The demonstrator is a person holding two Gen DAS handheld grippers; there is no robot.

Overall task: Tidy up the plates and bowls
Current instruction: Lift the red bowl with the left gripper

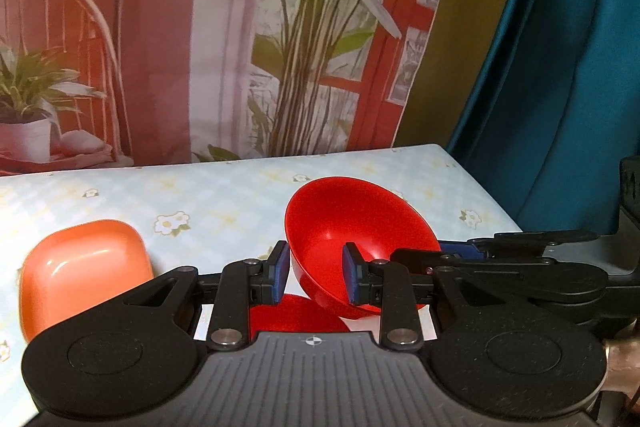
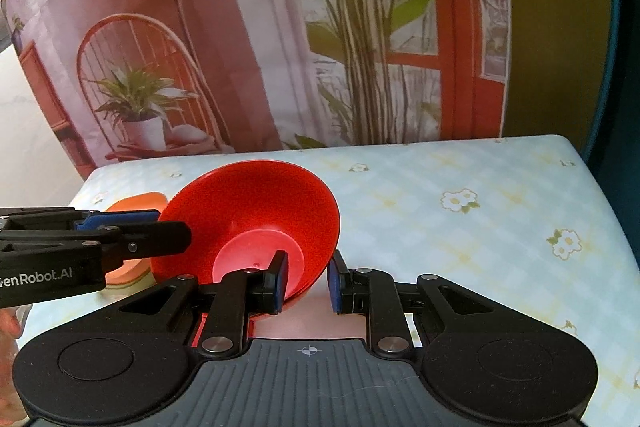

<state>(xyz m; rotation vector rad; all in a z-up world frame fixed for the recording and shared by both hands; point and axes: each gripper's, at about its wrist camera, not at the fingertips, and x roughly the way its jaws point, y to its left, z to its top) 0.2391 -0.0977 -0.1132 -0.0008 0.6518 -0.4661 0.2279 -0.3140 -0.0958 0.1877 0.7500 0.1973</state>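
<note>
A red round bowl (image 1: 352,223) hangs tilted above the flowered tablecloth (image 1: 208,195). My left gripper (image 1: 316,273) stands around its near rim, one pad outside and one inside, with a gap still showing. My right gripper (image 2: 306,277) stands around the bowl's lower rim (image 2: 256,211) beside its foot, jaws apart. A second red piece (image 1: 296,315) lies flat under the bowl. An orange square dish (image 1: 84,267) lies upside down at the left.
The table's right edge (image 2: 600,195) and a teal curtain (image 1: 560,67) are close on the right. A printed backdrop (image 1: 200,47) hangs behind the table. The orange dish also shows behind the left gripper in the right wrist view (image 2: 136,203).
</note>
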